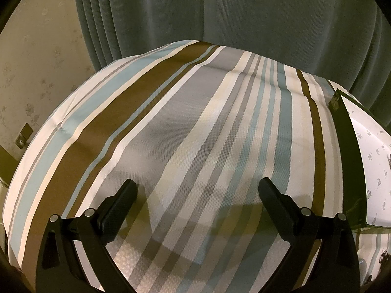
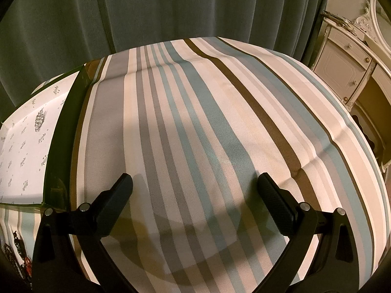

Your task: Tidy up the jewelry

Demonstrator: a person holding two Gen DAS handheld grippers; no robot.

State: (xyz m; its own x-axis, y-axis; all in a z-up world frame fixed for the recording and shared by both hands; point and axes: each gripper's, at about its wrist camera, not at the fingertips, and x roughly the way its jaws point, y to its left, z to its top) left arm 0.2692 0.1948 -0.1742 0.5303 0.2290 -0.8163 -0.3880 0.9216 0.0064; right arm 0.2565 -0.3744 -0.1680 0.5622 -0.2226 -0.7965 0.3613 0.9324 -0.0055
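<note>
While both tools hang above the striped cloth (image 1: 185, 122) on the tabletop, each stands wide apart with nothing between its fingers: the left tool (image 1: 196, 190) and the right tool (image 2: 195, 185) alike. A shallow box (image 2: 61, 131) with dark walls and a white printed lining sits between them, at the right edge of the left view and the left edge of the right view. One sparkling jewelry piece (image 2: 39, 120) lies inside it. More beaded jewelry (image 2: 18, 254) rests on the cloth near the box's front corner. Grey-green curtains (image 1: 220, 12) hang behind.

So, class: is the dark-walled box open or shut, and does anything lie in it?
Open: the box shows its white printed lining with no lid over it. A sparkly piece of jewelry lies inside.
</note>
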